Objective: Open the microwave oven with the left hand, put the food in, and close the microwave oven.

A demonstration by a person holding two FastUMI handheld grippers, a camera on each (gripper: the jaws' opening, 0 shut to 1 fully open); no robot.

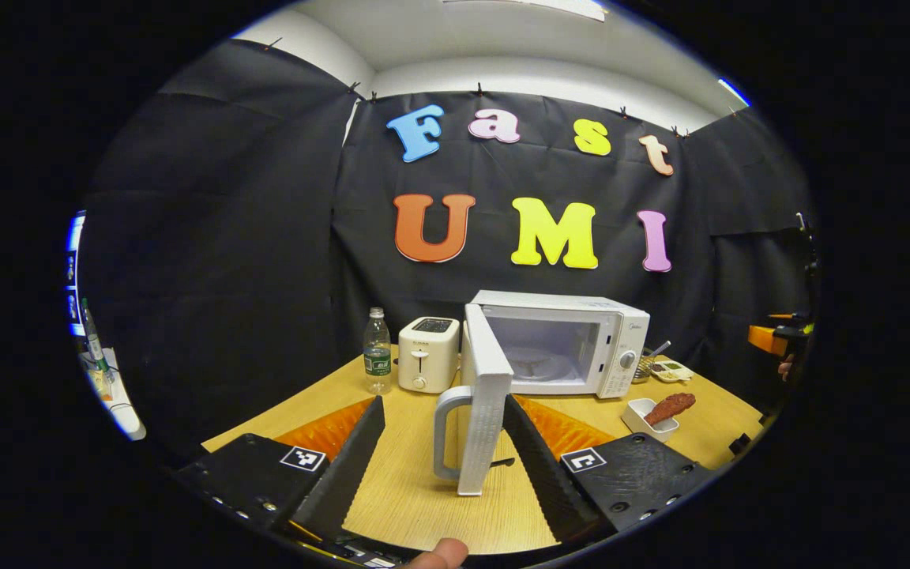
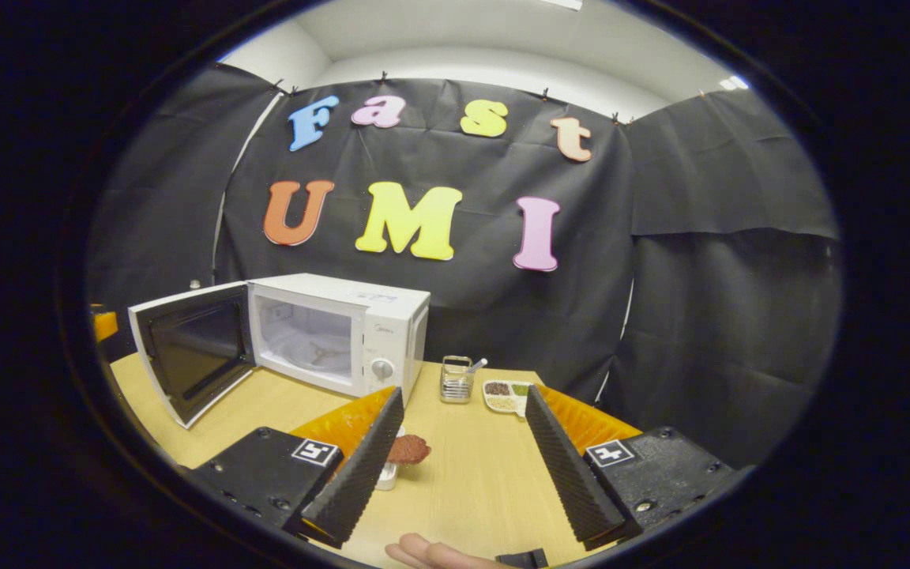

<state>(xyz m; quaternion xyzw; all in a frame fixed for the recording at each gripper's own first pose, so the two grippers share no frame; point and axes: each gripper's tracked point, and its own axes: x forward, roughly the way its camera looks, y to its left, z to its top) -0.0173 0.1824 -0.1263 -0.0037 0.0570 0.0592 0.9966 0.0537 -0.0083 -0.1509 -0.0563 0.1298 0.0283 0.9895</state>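
Wooden table across the lower half of both views. White microwave oven at centre of the left gripper view, toward the table's far edge, cavity bare with the glass turntable visible; in the right gripper view at left of centre. Microwave door swung wide open, seen edge-on at lower centre of the left gripper view, its handle between the fingers of the left hand-held gripper without clear contact; jaws spread wide, gripping nothing. In the right gripper view, door's dark inner window at left of frame. Right hand-held gripper at bottom of its own view, likewise spread wide, holding nothing. White toaster left of the microwave, clear water bottle just beside it. Food, a reddish-brown piece, in a small white dish on the table at right of the left gripper view; in the right gripper view just beside the left finger, lower centre. Wire holder and sectioned condiment plate right of the microwave.
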